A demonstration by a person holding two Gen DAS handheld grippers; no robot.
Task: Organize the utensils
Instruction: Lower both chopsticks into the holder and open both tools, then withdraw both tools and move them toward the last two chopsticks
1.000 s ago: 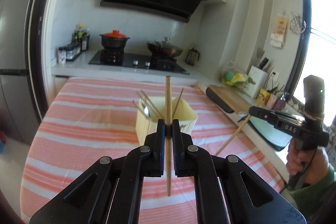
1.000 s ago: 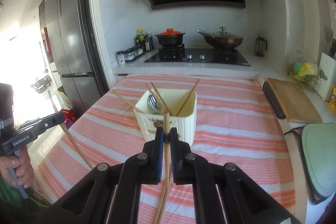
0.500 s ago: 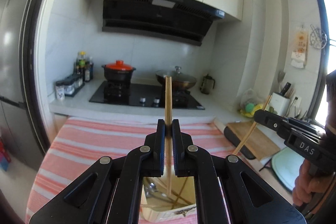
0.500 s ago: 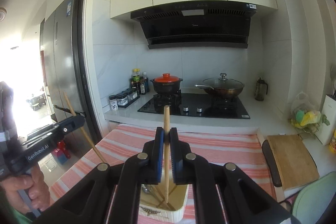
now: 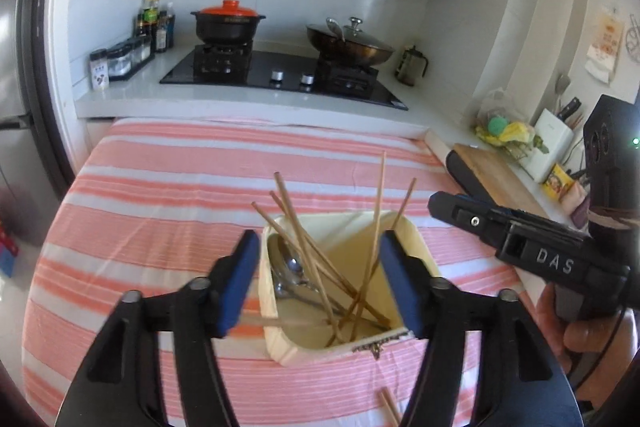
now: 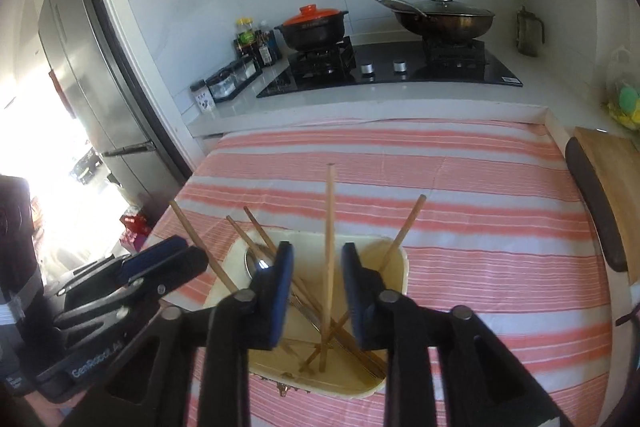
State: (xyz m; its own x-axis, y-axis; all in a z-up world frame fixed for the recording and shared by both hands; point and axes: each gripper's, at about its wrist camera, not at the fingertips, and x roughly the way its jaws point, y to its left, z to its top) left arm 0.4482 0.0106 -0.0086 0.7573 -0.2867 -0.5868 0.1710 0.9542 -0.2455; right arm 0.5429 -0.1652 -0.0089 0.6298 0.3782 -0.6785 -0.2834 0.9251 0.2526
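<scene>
A cream utensil box [image 5: 412,231] [image 6: 396,247] stands on the striped tablecloth and holds several wooden chopsticks [image 5: 304,243] [image 6: 329,227] and a metal spoon [image 5: 290,263]. My left gripper [image 5: 316,283] is open right above the box, nothing between its blue pads. My right gripper [image 6: 314,287] is open above the box too, with one chopstick standing free between its jaws. The right gripper also shows in the left wrist view [image 5: 440,205], the left gripper in the right wrist view [image 6: 168,259]. A chopstick end [image 5: 390,405] lies on the cloth near the front.
The table with the pink-striped cloth [image 5: 180,195] [image 6: 480,195] abuts a counter with a gas hob [image 5: 280,71], a red-lidded pot [image 5: 228,25] and a wok [image 5: 352,41]. A wooden cutting board [image 5: 496,175] lies at the right. A fridge [image 6: 92,75] stands at the left.
Both grippers tipped down over the box and opened. The chopstick each one held has dropped into the box.
</scene>
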